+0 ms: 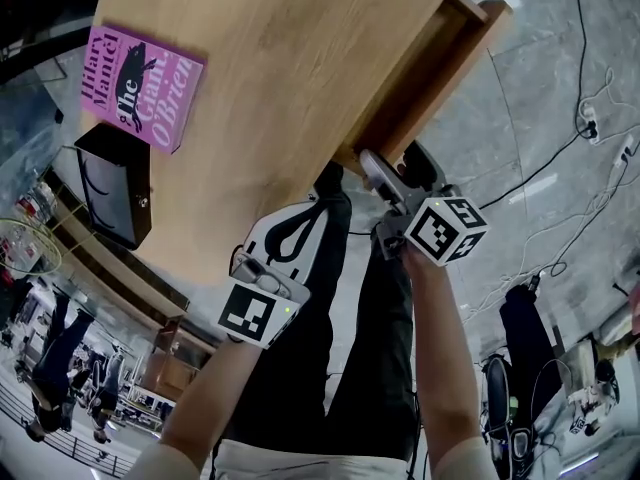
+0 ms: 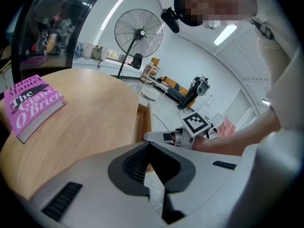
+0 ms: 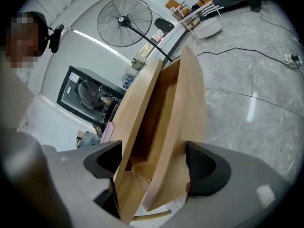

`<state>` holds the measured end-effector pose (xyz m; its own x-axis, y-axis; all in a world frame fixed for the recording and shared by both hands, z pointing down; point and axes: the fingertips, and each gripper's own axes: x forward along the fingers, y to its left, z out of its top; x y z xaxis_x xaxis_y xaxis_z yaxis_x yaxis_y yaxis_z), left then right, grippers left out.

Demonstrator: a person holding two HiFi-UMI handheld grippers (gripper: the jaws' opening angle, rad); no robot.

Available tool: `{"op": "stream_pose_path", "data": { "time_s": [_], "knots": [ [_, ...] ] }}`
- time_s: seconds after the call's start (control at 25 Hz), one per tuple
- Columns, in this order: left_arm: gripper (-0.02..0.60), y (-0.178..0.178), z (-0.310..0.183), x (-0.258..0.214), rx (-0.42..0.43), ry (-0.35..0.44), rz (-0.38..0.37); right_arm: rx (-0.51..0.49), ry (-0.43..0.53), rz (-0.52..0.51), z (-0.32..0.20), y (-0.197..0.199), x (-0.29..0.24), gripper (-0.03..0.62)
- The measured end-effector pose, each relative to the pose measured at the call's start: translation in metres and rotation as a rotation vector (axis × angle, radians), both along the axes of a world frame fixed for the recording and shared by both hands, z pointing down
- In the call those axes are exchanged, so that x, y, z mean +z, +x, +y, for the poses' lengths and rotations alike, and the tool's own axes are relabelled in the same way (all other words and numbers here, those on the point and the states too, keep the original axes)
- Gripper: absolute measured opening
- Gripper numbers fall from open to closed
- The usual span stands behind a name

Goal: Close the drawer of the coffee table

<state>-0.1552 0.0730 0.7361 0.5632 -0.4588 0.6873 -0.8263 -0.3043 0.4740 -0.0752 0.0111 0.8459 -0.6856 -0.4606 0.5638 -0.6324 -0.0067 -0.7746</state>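
Right gripper (image 1: 395, 173): jaws wide, straddling near end of open drawer (image 1: 440, 73); panel runs toward upper right, contact unclear. Left gripper (image 1: 290, 233) pinched together, empty.

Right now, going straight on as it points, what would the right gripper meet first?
The open drawer: the right gripper has its jaws apart around the drawer's front board and the table edge, so it would likely hit that wood almost at once. Depth is unclear.
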Motion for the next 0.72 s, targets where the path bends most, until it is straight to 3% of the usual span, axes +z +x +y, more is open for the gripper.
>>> {"op": "stream_pose_path", "data": {
  "time_s": [0.72],
  "knots": [
    [0.008, -0.024, 0.003, 0.002, -0.048, 0.002, -0.001, -0.121, 0.052, -0.079, -0.022, -0.071, -0.006, 0.426]
  ]
}}
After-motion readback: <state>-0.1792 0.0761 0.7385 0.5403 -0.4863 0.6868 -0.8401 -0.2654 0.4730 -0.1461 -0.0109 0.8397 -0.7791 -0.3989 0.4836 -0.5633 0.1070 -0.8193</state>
